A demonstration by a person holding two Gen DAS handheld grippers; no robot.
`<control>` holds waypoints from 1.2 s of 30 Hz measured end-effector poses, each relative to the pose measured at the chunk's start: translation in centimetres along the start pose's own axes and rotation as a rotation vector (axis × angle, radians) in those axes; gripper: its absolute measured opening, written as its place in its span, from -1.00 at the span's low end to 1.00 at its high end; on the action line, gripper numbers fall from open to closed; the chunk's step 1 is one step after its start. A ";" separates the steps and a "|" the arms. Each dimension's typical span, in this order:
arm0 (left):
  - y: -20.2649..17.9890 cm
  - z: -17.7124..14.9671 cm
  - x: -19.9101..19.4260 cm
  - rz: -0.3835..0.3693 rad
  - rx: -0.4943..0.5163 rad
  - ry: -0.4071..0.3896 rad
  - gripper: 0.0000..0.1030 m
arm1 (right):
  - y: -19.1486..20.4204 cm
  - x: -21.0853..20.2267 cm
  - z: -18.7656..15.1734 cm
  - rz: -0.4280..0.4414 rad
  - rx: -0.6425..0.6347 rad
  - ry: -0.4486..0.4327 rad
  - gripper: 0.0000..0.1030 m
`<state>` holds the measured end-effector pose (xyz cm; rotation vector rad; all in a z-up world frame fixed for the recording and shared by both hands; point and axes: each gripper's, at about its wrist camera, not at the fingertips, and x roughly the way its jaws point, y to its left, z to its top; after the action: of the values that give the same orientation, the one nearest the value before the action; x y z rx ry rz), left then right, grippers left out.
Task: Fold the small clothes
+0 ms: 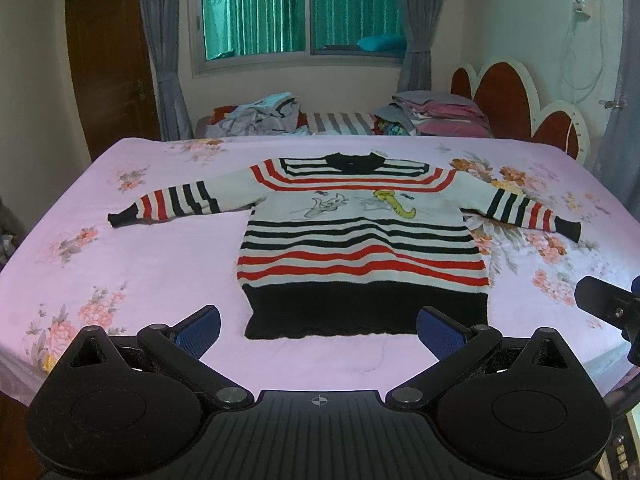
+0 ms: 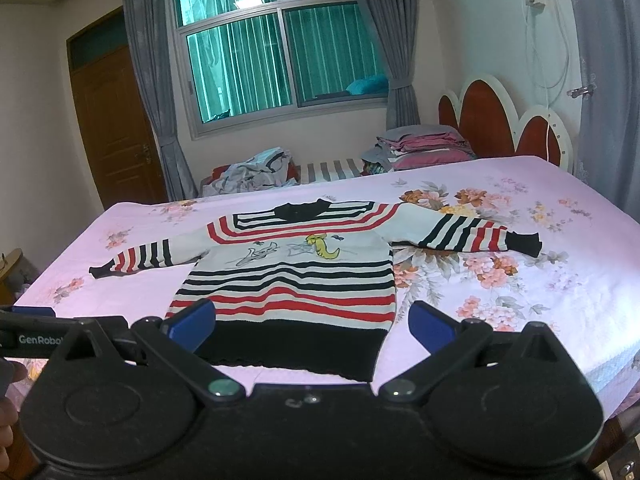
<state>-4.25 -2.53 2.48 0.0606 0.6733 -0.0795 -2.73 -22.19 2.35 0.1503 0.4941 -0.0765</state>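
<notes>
The striped sweater (image 1: 360,240) lies flat on the bed (image 1: 120,280), sleeves spread, unfolded. Your left hand-held gripper (image 1: 318,330) and right hand-held gripper (image 2: 312,326) hover released near its hem; likely take a sleeve first.

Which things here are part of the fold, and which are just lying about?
For the job:
striped sweater, spread flat
left gripper, open
right gripper, open

Lying about:
loose clothes heap
folded stack
floral bedsheet
</notes>
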 end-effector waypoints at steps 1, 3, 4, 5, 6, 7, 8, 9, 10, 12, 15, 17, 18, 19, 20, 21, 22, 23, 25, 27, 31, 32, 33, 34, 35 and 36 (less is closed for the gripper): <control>0.0 0.1 0.1 0.002 -0.002 0.002 1.00 | 0.0 0.0 0.0 0.001 0.001 -0.001 1.00; 0.2 0.2 0.3 0.004 -0.006 0.004 1.00 | 0.0 0.0 0.0 0.001 0.001 0.000 1.00; 0.2 0.2 0.3 0.006 -0.006 0.004 1.00 | 0.0 0.0 0.0 0.002 0.001 0.000 1.00; 0.2 0.2 0.4 0.007 -0.006 0.005 1.00 | 0.1 0.1 0.0 0.001 0.001 0.001 1.00; 0.2 0.2 0.4 0.005 -0.006 0.005 1.00 | 0.1 0.2 0.0 0.002 0.001 0.002 1.00; 0.3 0.2 0.4 0.004 -0.007 0.006 1.00 | 0.1 0.2 0.0 0.002 0.002 0.002 1.00; 0.3 0.2 0.5 0.004 -0.007 0.006 1.00 | 0.1 0.2 0.0 0.001 0.002 0.002 1.00; 0.4 0.2 0.5 0.005 -0.007 0.007 1.00 | 0.1 0.2 0.0 0.001 0.002 0.003 1.00; 0.3 0.2 0.5 0.005 -0.008 0.007 1.00 | 0.1 0.2 0.0 0.001 0.002 0.003 1.00; 0.3 0.2 0.5 0.006 -0.009 0.006 1.00 | 0.1 0.3 -0.1 0.003 0.003 0.003 1.00; 0.5 0.1 0.7 0.009 -0.014 0.008 1.00 | 0.2 0.4 -0.1 0.002 0.003 0.002 1.00; 0.6 0.0 0.8 0.009 -0.014 0.010 1.00 | 0.1 0.4 0.0 0.002 0.004 0.002 1.00; 0.6 0.0 0.9 0.009 -0.013 0.012 1.00 | 0.1 0.4 0.0 0.003 0.005 0.003 1.00; 0.6 0.0 1.0 0.011 -0.013 0.013 1.00 | 0.1 0.4 0.0 0.003 0.004 0.004 1.00; 0.6 0.0 1.0 0.011 -0.014 0.014 1.00 | 0.4 0.7 -0.1 0.001 0.003 0.007 1.00; 0.5 0.1 1.1 0.012 -0.014 0.016 1.00 | 0.3 0.7 -0.1 0.001 0.002 0.006 1.00; 0.6 0.1 1.2 0.013 -0.015 0.018 1.00 | 0.3 0.7 -0.1 0.001 0.003 0.006 1.00; 0.6 0.2 1.4 0.013 -0.016 0.019 1.00 | 0.3 0.8 -0.1 0.001 0.004 0.007 1.00; 0.6 0.3 1.6 0.015 -0.016 0.021 1.00 | 0.3 1.1 -0.1 0.001 0.006 0.009 1.00; 0.7 0.3 1.8 0.015 -0.016 0.020 1.00 | 0.4 1.3 -0.2 0.000 0.005 0.009 1.00; 0.7 0.5 2.3 0.015 -0.017 0.028 1.00 | 0.6 1.6 -0.4 -0.009 0.006 0.010 1.00; 0.8 0.5 2.6 0.014 -0.017 0.032 1.00 | 0.6 1.8 -0.3 -0.009 0.007 0.012 1.00; 0.7 0.8 2.9 0.015 -0.018 0.035 1.00 | 0.7 2.0 -0.4 -0.010 0.006 0.014 1.00; 0.7 0.8 3.1 0.015 -0.018 0.037 1.00 | 0.8 2.2 -0.4 -0.011 0.006 0.016 1.00; 0.8 0.9 3.4 0.015 -0.018 0.038 1.00 | 0.4 2.5 -0.2 -0.011 0.008 0.019 1.00; 0.8 1.0 3.6 0.016 -0.018 0.039 1.00 | 0.6 2.7 -0.2 -0.013 0.007 0.020 1.00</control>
<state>-0.72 -2.02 1.05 0.0505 0.7122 -0.0567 -0.40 -21.71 0.91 0.1552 0.5148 -0.0896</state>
